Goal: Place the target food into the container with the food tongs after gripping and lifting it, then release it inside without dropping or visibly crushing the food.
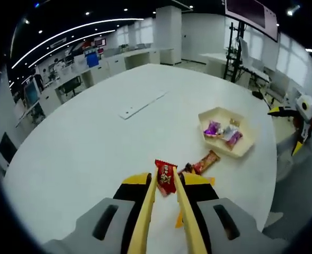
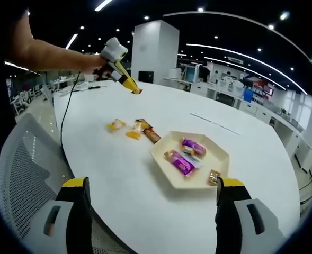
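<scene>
My left gripper (image 1: 165,171) carries yellow tongs whose tips are shut on a red snack packet (image 1: 166,185), held above the white table (image 1: 92,143). In the right gripper view a hand holds that left gripper (image 2: 136,90) raised over the far side of the table. The cream hexagonal tray (image 1: 246,145) lies to the right of the tongs and has purple packets (image 1: 213,128) in it. The same tray (image 2: 163,159) sits just ahead of my right gripper (image 2: 152,184), which stands wide open with nothing between its jaws.
A brown and red packet (image 1: 204,162) lies between the tongs and the tray. Several loose packets (image 2: 134,130) lie left of the tray. A mesh chair (image 2: 23,174) stands at the table's edge. My right gripper (image 1: 300,112) hangs beyond the table's right edge.
</scene>
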